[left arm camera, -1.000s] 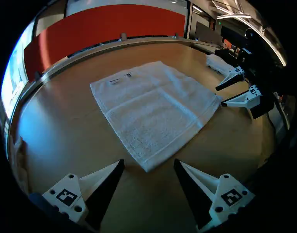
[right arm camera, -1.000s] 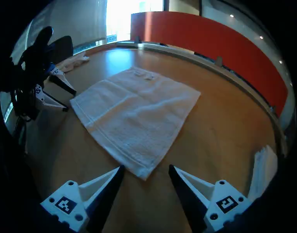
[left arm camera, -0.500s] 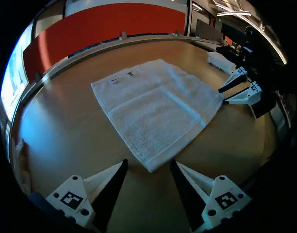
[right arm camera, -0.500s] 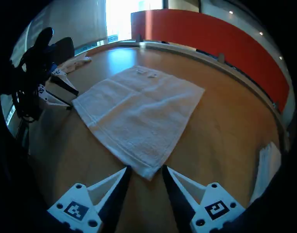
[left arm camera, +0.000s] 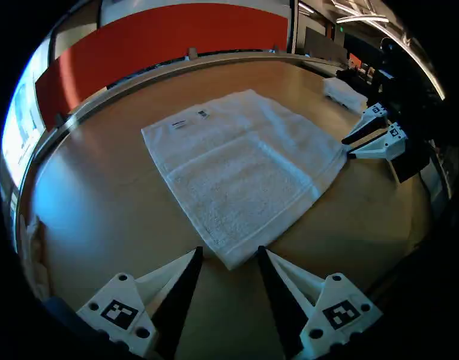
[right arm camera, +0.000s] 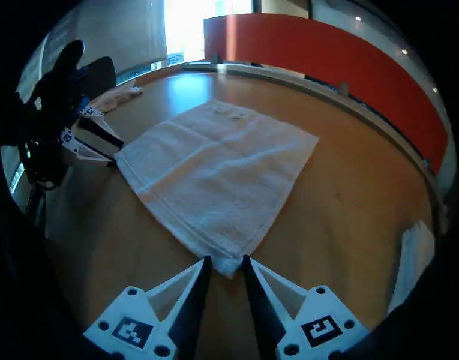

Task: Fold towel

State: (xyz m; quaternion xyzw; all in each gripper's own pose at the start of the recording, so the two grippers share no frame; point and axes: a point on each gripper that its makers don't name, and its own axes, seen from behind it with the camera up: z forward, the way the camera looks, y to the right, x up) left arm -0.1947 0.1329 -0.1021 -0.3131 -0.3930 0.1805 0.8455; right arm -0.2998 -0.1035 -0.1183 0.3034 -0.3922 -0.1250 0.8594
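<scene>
A wooden table point(left arm camera: 91, 198) runs out to a red wall point(left arm camera: 169, 42). The white towel point(left arm camera: 241, 162) lies flat and spread in the table's middle, with its near corners pointing at the two grippers.

The left gripper point(left arm camera: 228, 257) sits low at one corner. Its fingers are parted, and the corner tip lies between them, ungripped.

The right gripper point(right arm camera: 225, 265) is at the neighbouring corner. Its fingers stand a narrow gap apart on either side of the tip, and a pinch is not evident.

Two small tags point(left arm camera: 187, 120) sit near the towel's far edge.
</scene>
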